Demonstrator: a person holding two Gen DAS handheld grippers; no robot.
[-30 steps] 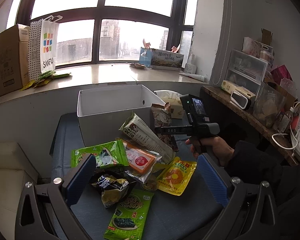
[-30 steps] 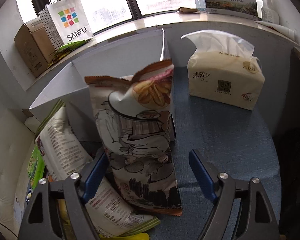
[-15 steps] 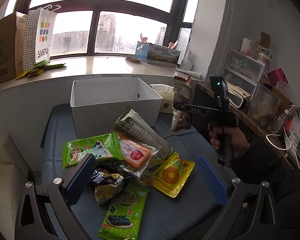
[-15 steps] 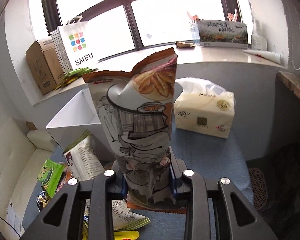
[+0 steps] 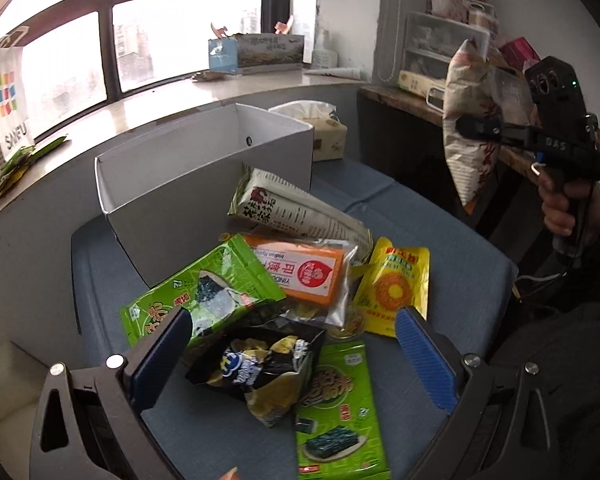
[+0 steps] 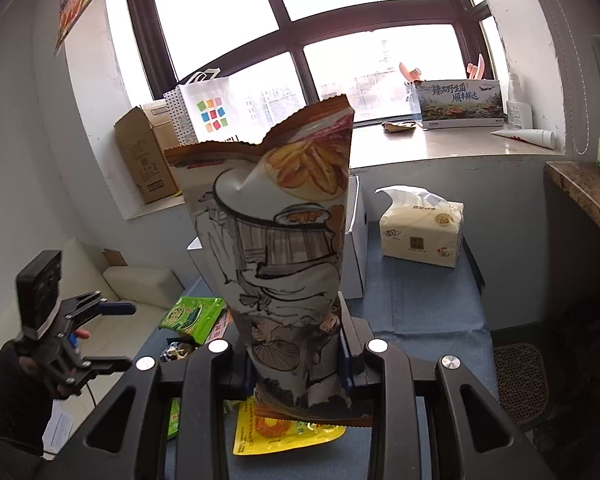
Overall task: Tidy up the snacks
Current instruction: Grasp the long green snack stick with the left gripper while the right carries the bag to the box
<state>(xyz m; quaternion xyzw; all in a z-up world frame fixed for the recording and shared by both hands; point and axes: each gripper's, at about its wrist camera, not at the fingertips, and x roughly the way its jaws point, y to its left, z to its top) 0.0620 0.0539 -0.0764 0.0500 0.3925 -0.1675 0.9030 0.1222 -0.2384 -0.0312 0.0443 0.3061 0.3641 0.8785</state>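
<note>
Progress: early. The white box (image 5: 204,168) sits open on the blue pad (image 5: 452,256) and what shows of its inside looks bare — no snack visibly stowed yet, though its floor is mostly hidden from both views.

Still loose on the pad in front of the box:
- white printed bag (image 5: 296,210), leaning against the box front
- orange packet (image 5: 304,274) in a clear wrap
- yellow pouch (image 5: 396,288)
- two green seaweed packs (image 5: 204,296) (image 5: 338,408)
- crumpled dark bag (image 5: 256,368)

One item is in transit: the tall illustrated snack bag (image 6: 280,264) is off the pad, held upright in the air to the right of the box, with the tissue pack (image 6: 422,234) beyond it.

Right gripper (image 6: 296,364): clenched on the lower part of the snack bag, both pads pressing its sides, jaws narrow; bag stands up out of them and its bottom seam hangs just below. Grip looks firm, bag is squeezed at the waist.

Left gripper (image 5: 296,356): jaws spread wide, nothing grasped. It hangs low over the pile with the dark bag lying between the fingers — pads not pressing on it.

Left to do, judging from this: drop the held bag into the box, then clear the remaining six.
</note>
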